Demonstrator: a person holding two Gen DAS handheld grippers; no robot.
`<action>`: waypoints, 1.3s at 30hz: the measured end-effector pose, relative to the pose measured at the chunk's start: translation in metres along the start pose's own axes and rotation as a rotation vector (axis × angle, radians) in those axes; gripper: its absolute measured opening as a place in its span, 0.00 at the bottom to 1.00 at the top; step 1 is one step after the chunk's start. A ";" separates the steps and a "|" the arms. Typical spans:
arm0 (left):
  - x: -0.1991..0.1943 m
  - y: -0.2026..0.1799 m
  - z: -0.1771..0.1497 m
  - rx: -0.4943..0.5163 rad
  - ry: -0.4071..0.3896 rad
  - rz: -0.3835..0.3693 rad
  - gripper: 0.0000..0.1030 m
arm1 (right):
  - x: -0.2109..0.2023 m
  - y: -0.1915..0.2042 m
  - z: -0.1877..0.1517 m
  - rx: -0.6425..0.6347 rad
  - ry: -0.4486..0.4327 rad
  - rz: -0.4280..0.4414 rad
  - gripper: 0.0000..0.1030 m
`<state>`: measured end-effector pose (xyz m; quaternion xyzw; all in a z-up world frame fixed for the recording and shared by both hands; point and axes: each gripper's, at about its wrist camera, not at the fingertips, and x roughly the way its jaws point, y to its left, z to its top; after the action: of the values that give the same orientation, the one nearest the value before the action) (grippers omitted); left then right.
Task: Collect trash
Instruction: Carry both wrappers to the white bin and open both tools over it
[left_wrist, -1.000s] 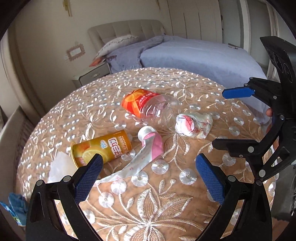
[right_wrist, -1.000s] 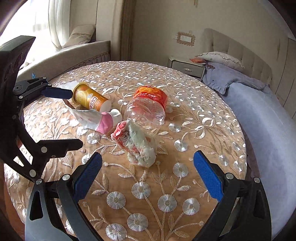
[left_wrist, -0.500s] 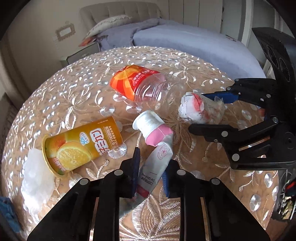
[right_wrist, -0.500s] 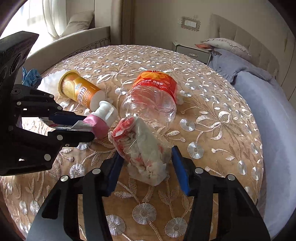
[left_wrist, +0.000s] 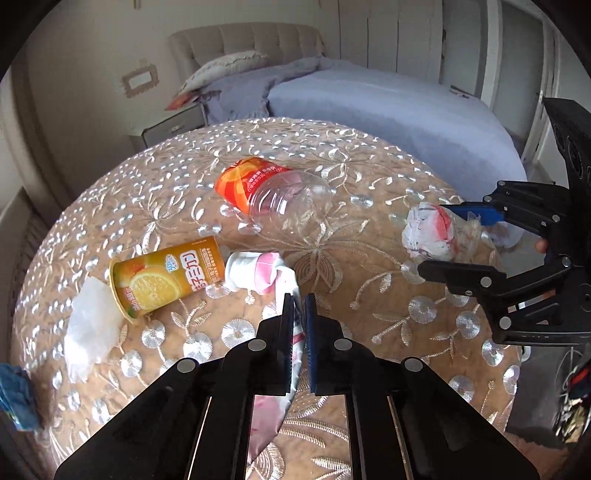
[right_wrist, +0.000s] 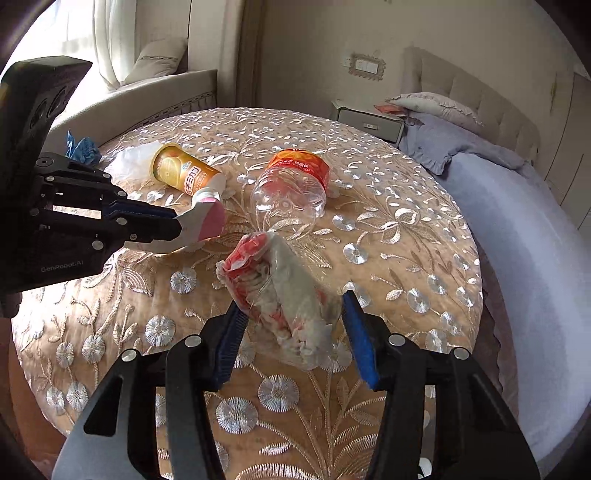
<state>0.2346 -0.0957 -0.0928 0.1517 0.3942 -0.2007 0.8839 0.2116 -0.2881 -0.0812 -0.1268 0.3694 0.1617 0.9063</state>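
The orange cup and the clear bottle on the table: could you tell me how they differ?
The orange cup is opaque, printed with an orange slice; the clear bottle is see-through with an orange label at one end. The cup's open mouth faces the white tissue; the bottle lies farther back. Both lie on their sides, ungripped.

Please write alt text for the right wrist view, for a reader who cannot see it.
The right gripper holds a crumpled red-and-white wrapper between its blue fingers above a round embroidered table. At left, the left gripper pinches a pink tube, beside an orange cup and a clear bottle.
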 end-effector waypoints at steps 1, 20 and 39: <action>0.003 -0.002 -0.001 0.011 0.006 0.028 0.05 | -0.003 0.000 -0.003 0.004 -0.001 -0.005 0.52; -0.045 -0.030 0.009 -0.039 -0.134 -0.070 0.03 | -0.068 -0.020 -0.041 0.089 -0.065 -0.074 0.52; -0.047 -0.198 0.014 0.127 -0.167 -0.405 0.03 | -0.150 -0.076 -0.178 0.306 -0.037 -0.229 0.52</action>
<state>0.1206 -0.2637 -0.0703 0.1075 0.3288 -0.4101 0.8439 0.0278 -0.4494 -0.0903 -0.0259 0.3562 0.0018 0.9340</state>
